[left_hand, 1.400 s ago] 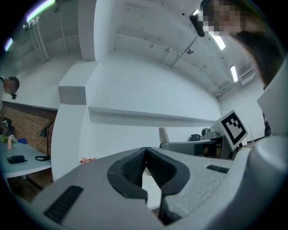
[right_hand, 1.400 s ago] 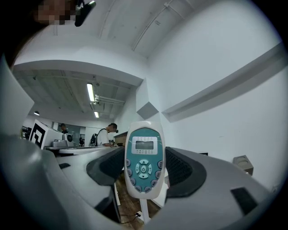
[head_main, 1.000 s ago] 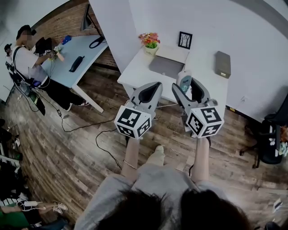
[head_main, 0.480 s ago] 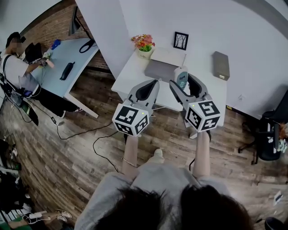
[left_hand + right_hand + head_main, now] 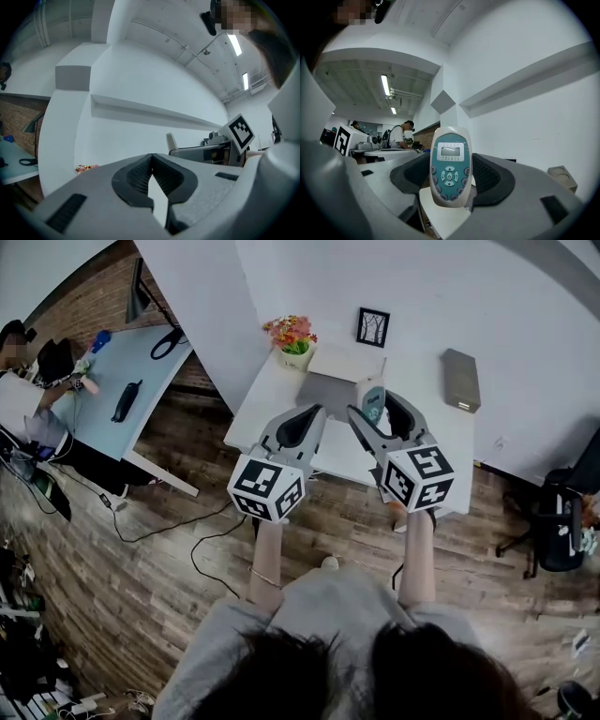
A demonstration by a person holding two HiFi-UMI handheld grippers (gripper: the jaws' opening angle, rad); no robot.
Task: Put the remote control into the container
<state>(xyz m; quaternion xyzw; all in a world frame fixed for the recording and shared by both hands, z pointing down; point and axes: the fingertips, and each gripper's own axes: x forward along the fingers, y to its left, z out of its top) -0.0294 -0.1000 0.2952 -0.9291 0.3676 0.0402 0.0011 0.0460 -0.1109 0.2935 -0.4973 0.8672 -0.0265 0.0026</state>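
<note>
I can read no words, brands or numbers anywhere. The remote control [image 5: 450, 168] has a small pale screen and a cluster of buttons, but the screen looks blank to me and any print on the keys is too small to make out. The cubes on the left gripper [image 5: 312, 416] and right gripper [image 5: 375, 407] carry black-and-white square markers, patterns only, no letters. The framed picture [image 5: 372, 327] at the far side shows dark branching lines, not writing.

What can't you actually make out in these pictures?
- Head view: the right gripper hides most of the remote control.
- Head view: the left gripper covers the near edge of the grey slab on the table; what it is is unclear.
- Right gripper view: the remote control's button labels are too small.
</note>
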